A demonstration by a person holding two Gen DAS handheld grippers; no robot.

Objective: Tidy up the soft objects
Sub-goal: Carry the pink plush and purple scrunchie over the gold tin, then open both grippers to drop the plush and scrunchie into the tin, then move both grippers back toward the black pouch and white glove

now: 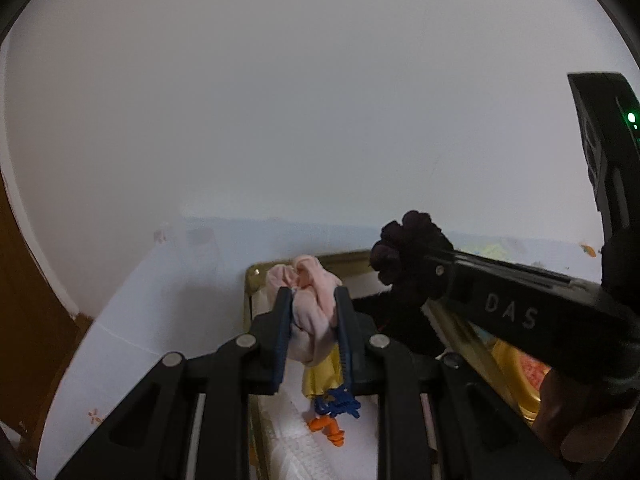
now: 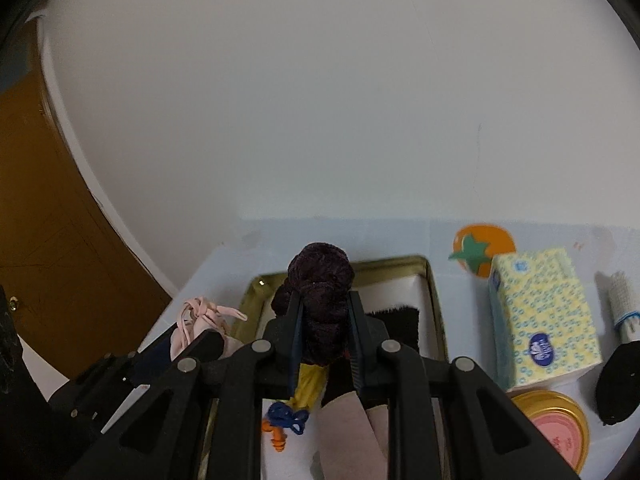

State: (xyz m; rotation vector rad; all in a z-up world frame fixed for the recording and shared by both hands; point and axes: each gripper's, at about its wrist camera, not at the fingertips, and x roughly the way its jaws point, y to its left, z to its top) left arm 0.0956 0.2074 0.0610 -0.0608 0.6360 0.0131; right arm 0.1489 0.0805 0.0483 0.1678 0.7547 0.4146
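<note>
the job looks about midway, as a guess: several soft pieces already lie in the gold-rimmed tray [image 2: 434, 304], two more are held above it, and a few things remain outside on the pale tabletop [image 2: 400, 236].

the tray sits near the wall, lined in white. inside it lie a black cloth [image 2: 394, 322] toward the far right, a yellow piece [image 2: 306, 384], a pinkish-beige strip [image 2: 346, 428], and a tangle of blue cord [image 2: 286, 416] beside orange earplugs [image 2: 276, 438].

the right gripper [image 2: 324, 320] is clamped on a dark purple scrunchie [image 2: 320, 276], hanging over the tray's far half. the left gripper [image 1: 312, 316] is clamped on a bunched pale pink cloth [image 1: 310, 292], above the tray's left end.

outside the tray, to its right: a yellow tissue pack [image 2: 542, 320], a gold-lidded tin [image 2: 554, 428] and a white bandage roll [image 2: 624, 304]. whether these belong in the tray i cannot tell.
</note>
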